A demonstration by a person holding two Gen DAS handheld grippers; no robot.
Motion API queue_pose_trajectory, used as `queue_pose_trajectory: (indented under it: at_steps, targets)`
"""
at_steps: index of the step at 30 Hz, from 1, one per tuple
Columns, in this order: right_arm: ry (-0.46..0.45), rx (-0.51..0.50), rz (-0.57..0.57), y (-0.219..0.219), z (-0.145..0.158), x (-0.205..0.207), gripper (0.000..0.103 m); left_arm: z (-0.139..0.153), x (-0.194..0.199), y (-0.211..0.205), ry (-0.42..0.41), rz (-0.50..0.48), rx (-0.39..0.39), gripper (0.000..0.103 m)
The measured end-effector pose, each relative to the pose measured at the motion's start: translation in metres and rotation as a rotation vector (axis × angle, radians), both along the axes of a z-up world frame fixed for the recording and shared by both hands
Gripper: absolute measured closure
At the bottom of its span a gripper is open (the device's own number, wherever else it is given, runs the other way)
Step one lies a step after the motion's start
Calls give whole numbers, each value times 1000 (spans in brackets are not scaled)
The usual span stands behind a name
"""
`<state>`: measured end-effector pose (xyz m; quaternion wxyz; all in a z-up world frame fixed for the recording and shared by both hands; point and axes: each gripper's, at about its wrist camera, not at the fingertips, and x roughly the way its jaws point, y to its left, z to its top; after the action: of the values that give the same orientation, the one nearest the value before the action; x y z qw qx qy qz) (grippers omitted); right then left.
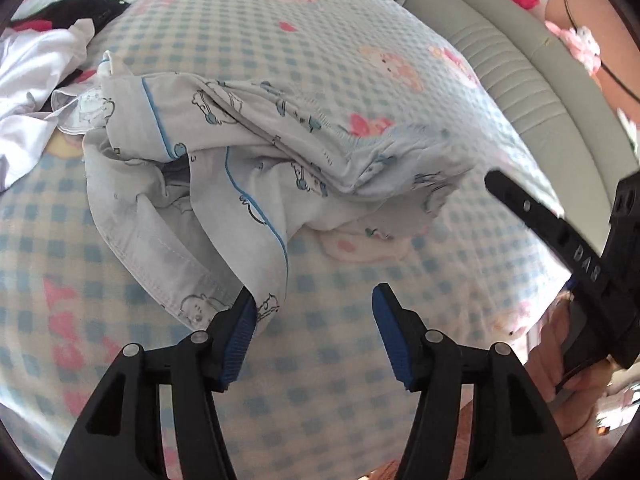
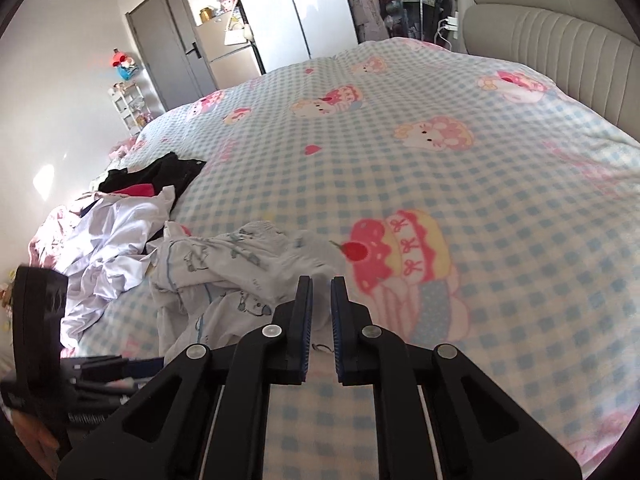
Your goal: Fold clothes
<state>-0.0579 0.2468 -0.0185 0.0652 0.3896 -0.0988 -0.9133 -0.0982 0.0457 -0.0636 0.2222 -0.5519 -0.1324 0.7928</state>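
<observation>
A crumpled pale-blue pajama garment (image 1: 248,168) with blue piping and small animal prints lies on the checked bedspread (image 1: 360,340). My left gripper (image 1: 314,300) is open just in front of it; its left fingertip touches the garment's hem and nothing is between the pads. The same garment shows in the right wrist view (image 2: 224,276). My right gripper (image 2: 321,284) hovers at its near right edge, jaws a narrow gap apart, holding nothing. The right gripper body shows in the left wrist view (image 1: 592,264).
A pile of white (image 2: 108,240), black (image 2: 168,172) and red clothes lies left of the pajama. A padded grey headboard (image 2: 560,48) bounds the bed on the right. Wardrobe, door and shelves stand beyond the bed's far edge.
</observation>
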Motion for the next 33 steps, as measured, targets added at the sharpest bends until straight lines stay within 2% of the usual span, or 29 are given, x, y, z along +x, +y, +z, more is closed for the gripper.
queue_pose_trajectory:
  at_steps: [2,4,8,9,11,13,15,17,19,22,24,25,26,29,31,33]
  targets:
    - [-29,19,29,-6,-5,1,95,6,-7,-1,8,24,28,38]
    - [-63,42,27,-9,-15,-3,95,6,-15,8,19,14,-41,38]
    - [-154,20,3,-5,-36,-11,93,5,-24,1,36,68,-168,38]
    - [-173,13,-1,-3,-40,-12,90,4,-26,-2,40,82,-198,38]
    - [-199,13,-6,-2,-48,-15,80,3,-30,-8,54,118,-201,38]
    - [-225,5,-9,-1,-56,-18,61,14,-32,-10,128,133,-242,38]
    - [-246,2,-15,1,-66,-24,55,21,-42,-11,170,120,-257,38]
    - [-272,2,-22,3,-75,-33,52,17,-64,-16,156,133,-269,38]
    - [-294,-9,-41,5,-84,-45,41,5,-94,-14,135,146,-296,37]
    - [-348,-45,-39,1,-103,-63,38,-18,-131,-11,103,114,-355,36]
    - [-377,-55,-21,-6,-115,-70,35,-31,-144,-8,85,95,-361,30]
    - [-390,-58,-12,-10,-121,-72,27,-36,-148,-8,71,88,-358,29]
    - [-392,-56,-4,-14,-125,-75,24,-40,-149,-7,63,78,-363,27]
    - [-362,-71,8,-20,-123,-81,22,-44,-144,-8,59,55,-366,23]
    - [-350,-138,2,-16,-122,-88,22,-45,-134,-17,38,62,-321,22]
    - [-359,-200,-5,-13,-125,-96,22,-46,-118,-35,5,114,-224,22]
